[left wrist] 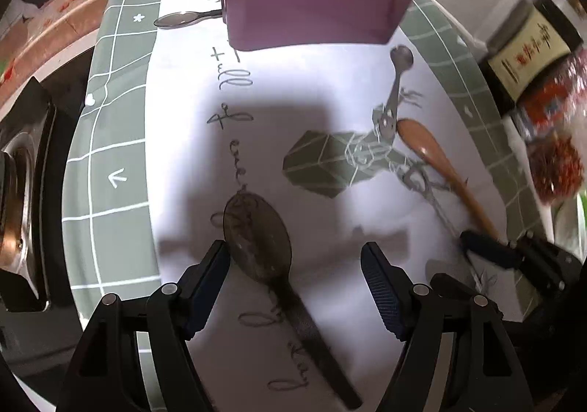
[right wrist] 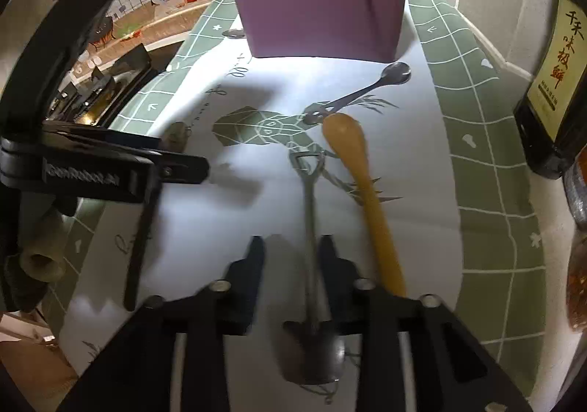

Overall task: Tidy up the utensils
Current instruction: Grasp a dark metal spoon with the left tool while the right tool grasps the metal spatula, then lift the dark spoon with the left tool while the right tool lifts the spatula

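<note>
Both claws stand open, left claw (left wrist: pixel 295 265) over dark spoon (left wrist: pixel 256 239), right claw (right wrist: pixel 291 258) straddling shovel spoon (right wrist: pixel 312 265); closing off-centre could flick either away.

Three metal spoons (right wrist: pixel 394 73) (right wrist: pixel 312 357) (right wrist: pixel 233 33), one wooden spoon (right wrist: pixel 345 133), one dark translucent spoon (left wrist: pixel 256 239) and one purple holder (right wrist: pixel 323 19).

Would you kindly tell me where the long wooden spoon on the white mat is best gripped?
Grip the long wooden spoon at mid-handle, from above, fingers either side: the handle is slim and straight and lies flat, while its bowl is broad and rounded.
</note>
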